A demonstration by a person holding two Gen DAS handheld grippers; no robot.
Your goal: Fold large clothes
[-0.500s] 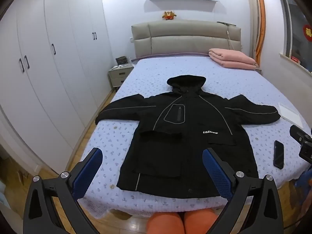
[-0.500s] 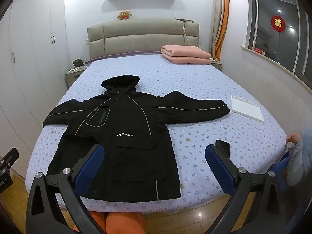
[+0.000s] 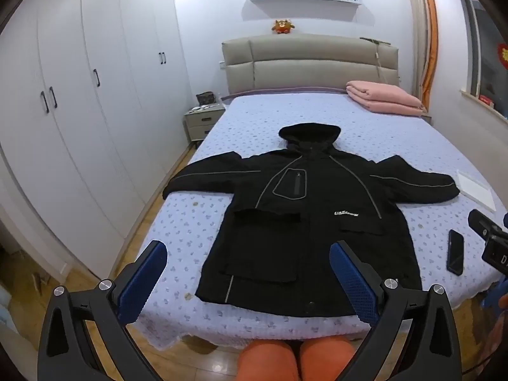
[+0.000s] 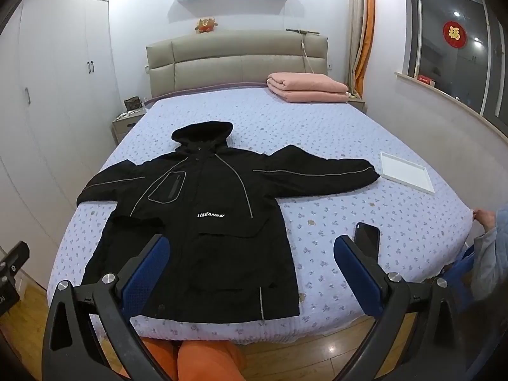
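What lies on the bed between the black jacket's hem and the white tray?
A dark phone lies flat on the bedspread there, apart from the black jacket and nearer than the white tray. The right wrist view shows it best.

A home bedroom is showing here. A wide bed (image 3: 317,117) with a flowered lilac cover is filling the room, its padded headboard (image 3: 309,63) standing against the far wall. White wardrobes (image 3: 79,95) are lining the left side, a nightstand (image 3: 203,120) is sitting beside them, and a folded pink blanket (image 3: 384,96) is lying far right, near the window (image 4: 454,47).
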